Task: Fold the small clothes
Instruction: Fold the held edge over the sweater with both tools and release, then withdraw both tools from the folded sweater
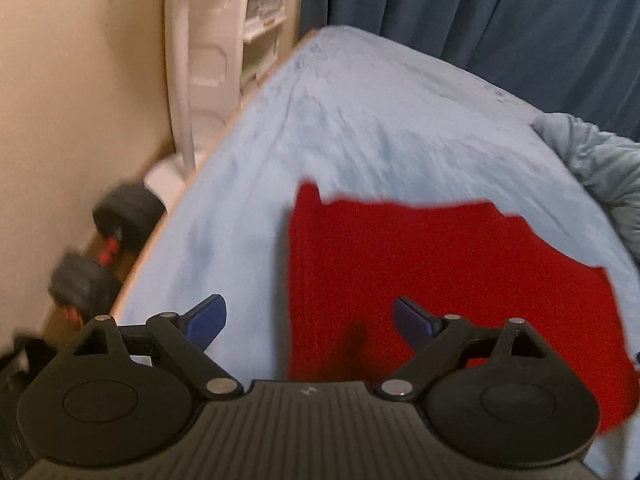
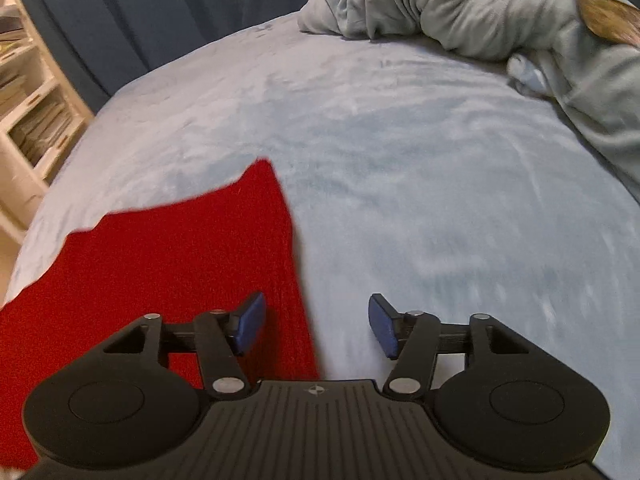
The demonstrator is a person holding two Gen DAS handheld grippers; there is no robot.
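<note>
A small red garment (image 1: 440, 280) lies flat on the light blue bed cover (image 1: 360, 120). My left gripper (image 1: 310, 322) is open and empty, and straddles the garment's left edge: one blue pad is over the bed cover, the other over the red cloth. In the right wrist view the same red garment (image 2: 160, 264) fills the lower left. My right gripper (image 2: 316, 324) is open and empty, and straddles the garment's right edge, left pad over the red cloth, right pad over the bed cover (image 2: 440, 200).
A bunched grey-blue blanket (image 2: 500, 12) lies at the far right of the bed. Dark blue curtains (image 1: 500, 12) hang behind. White shelves (image 1: 264, 12), a white appliance (image 1: 200, 60) and black dumbbells (image 1: 116, 236) stand on the floor past the bed's left edge.
</note>
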